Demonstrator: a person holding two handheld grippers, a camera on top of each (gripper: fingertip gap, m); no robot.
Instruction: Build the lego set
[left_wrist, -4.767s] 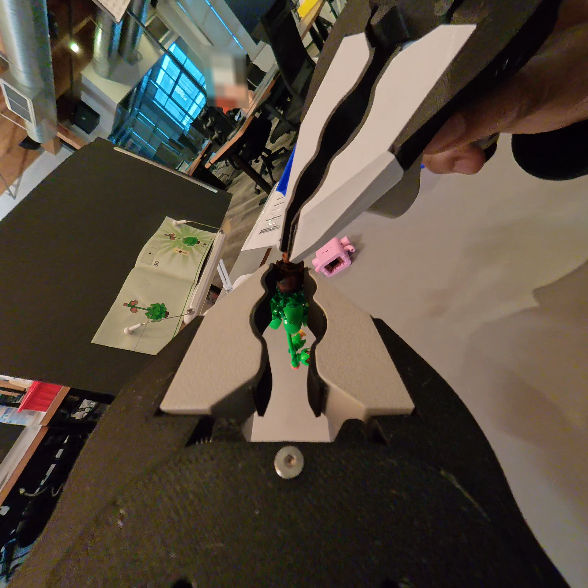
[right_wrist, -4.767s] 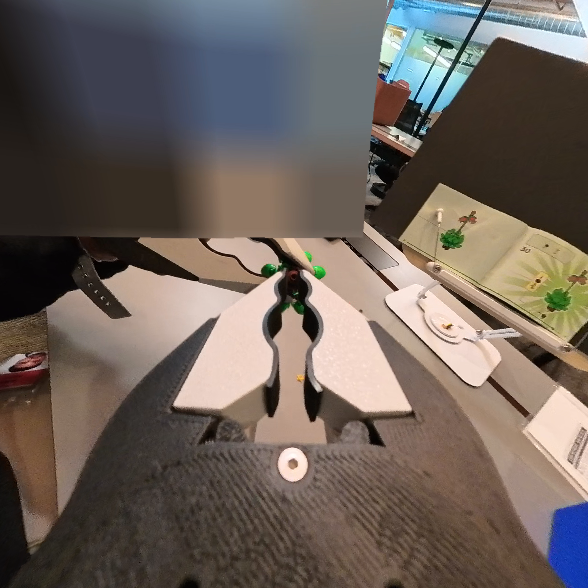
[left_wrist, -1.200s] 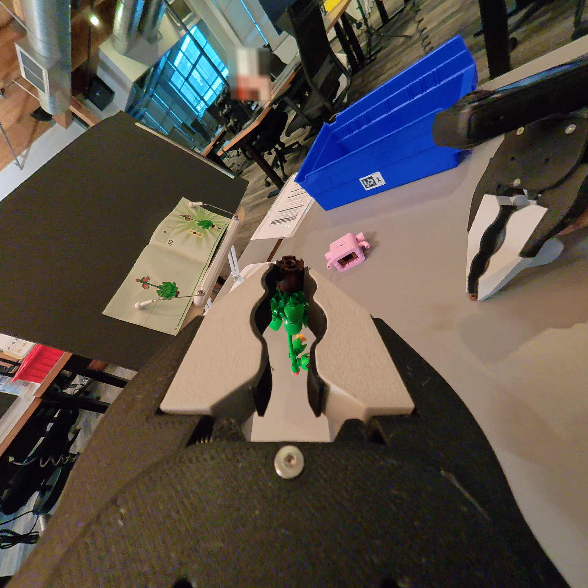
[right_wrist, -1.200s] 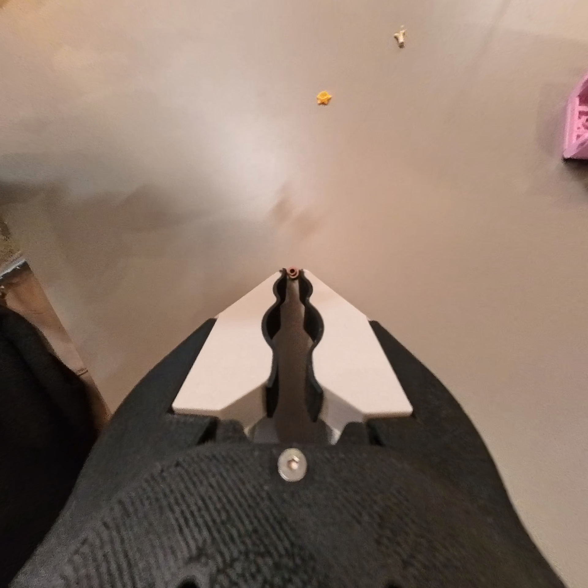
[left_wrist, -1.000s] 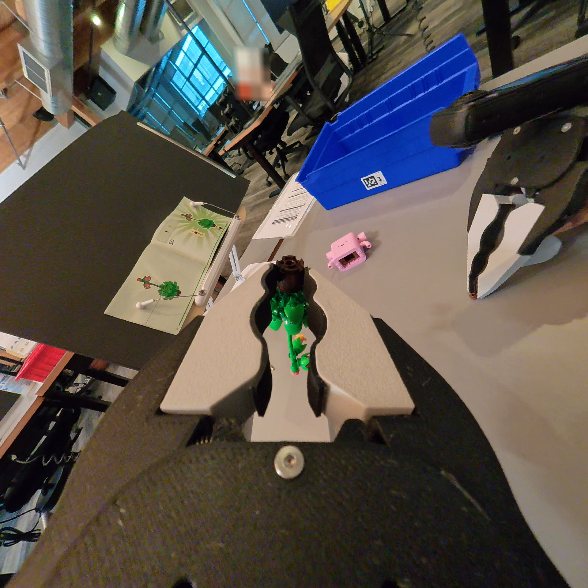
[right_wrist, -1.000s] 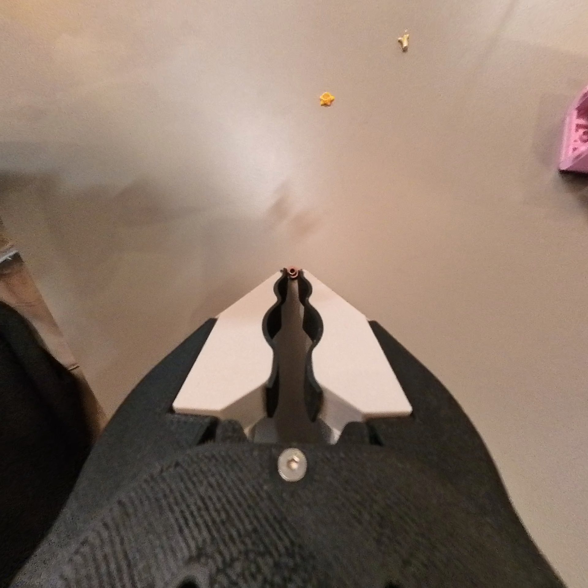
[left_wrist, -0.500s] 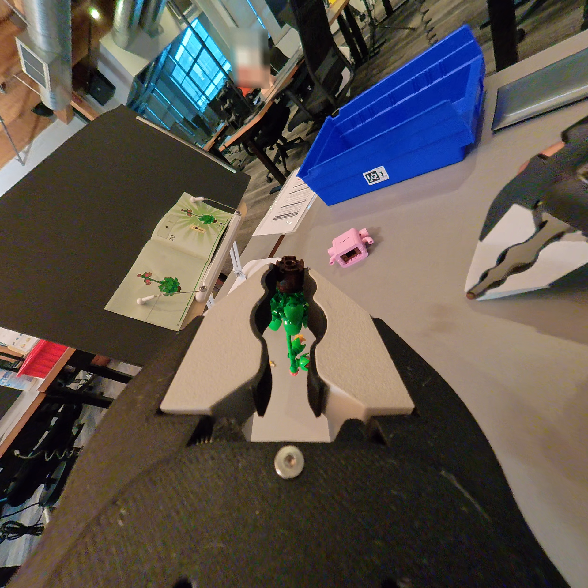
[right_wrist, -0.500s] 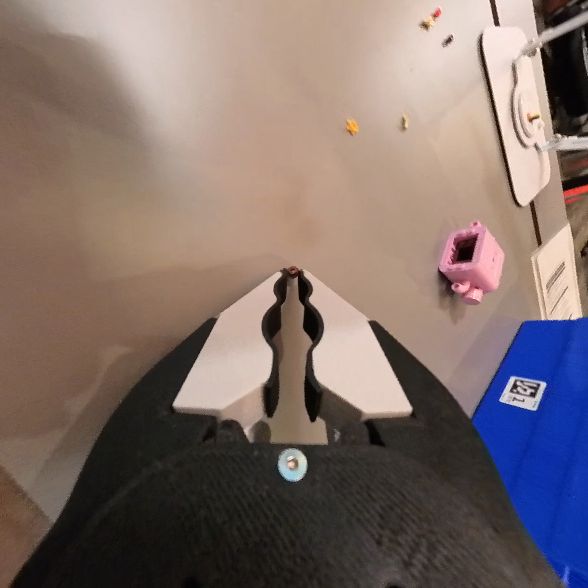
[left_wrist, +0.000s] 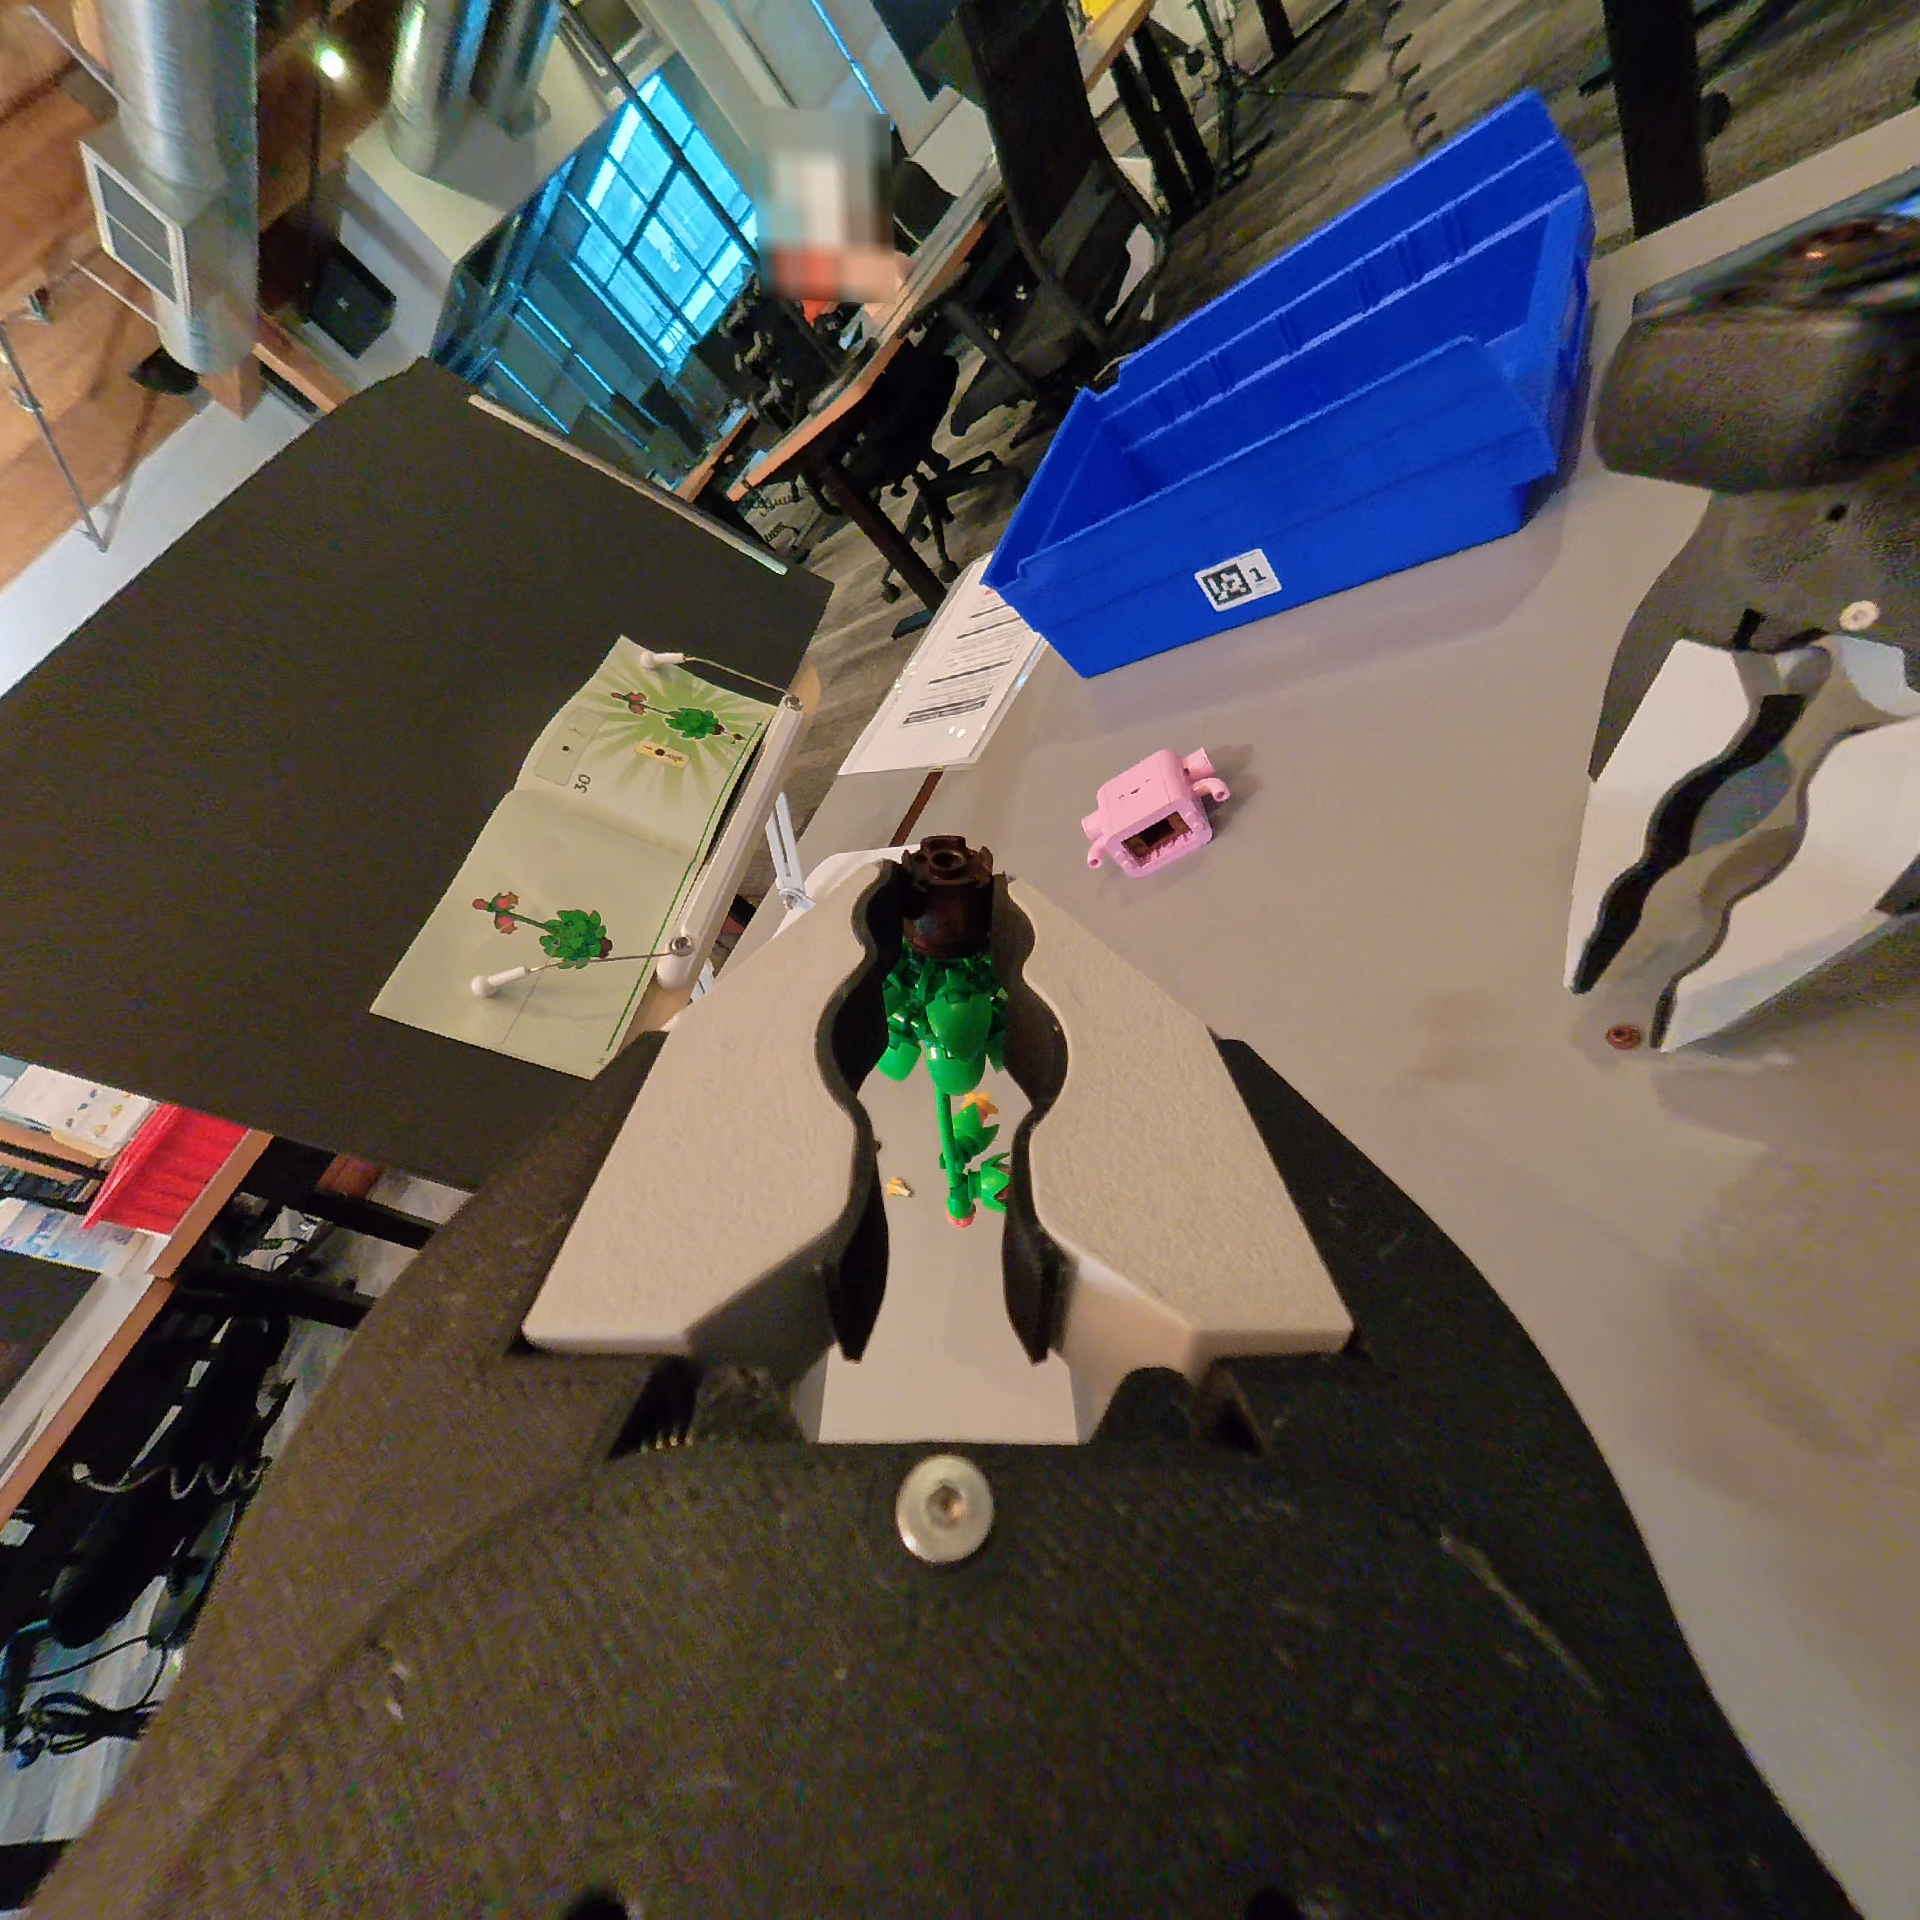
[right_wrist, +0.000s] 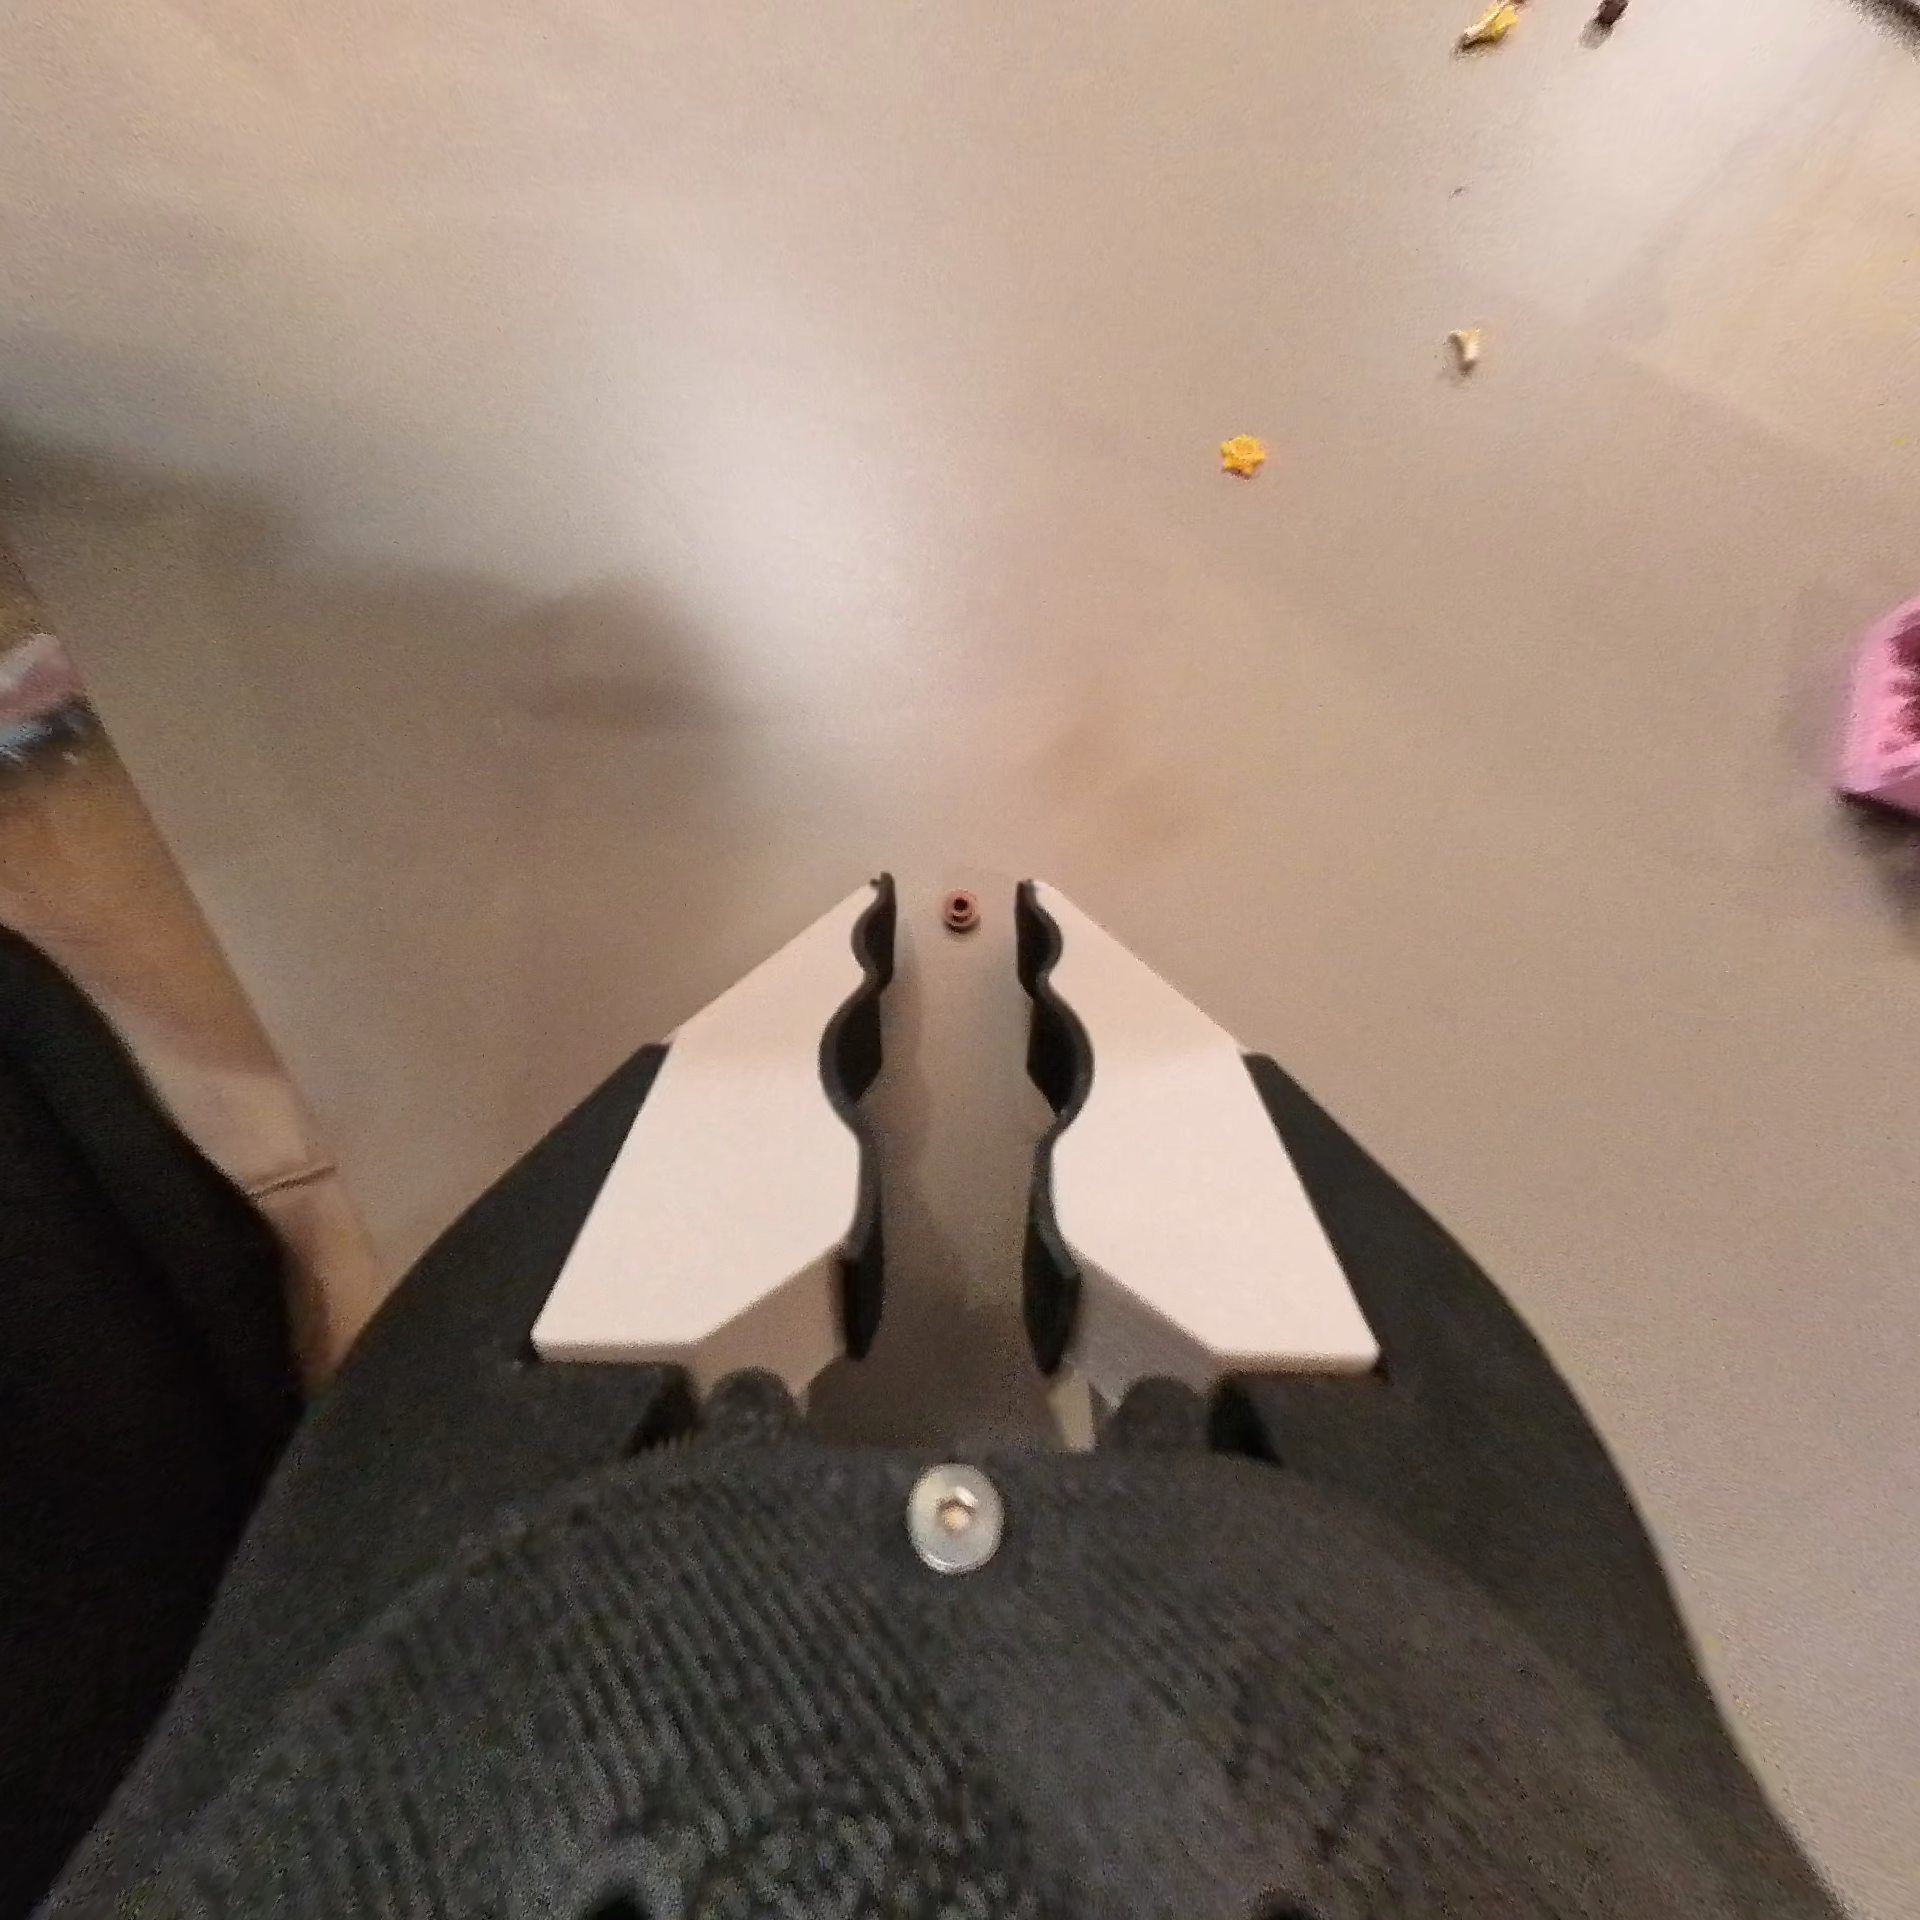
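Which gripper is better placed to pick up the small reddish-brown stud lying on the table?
Right. The right gripper is open with the stud between its fingertips; the left gripper is shut on the green plant.

The lower stem of the green plant build (left_wrist: 940, 1049) is partly hidden between the fingers of the left gripper (left_wrist: 943, 894). In the right wrist view the pink block (right_wrist: 1886, 707) is cut off by the edge at three o'clock and is blurred. Small pieces (right_wrist: 1488, 19) at one o'clock are clipped by the top edge; their kind cannot be told.
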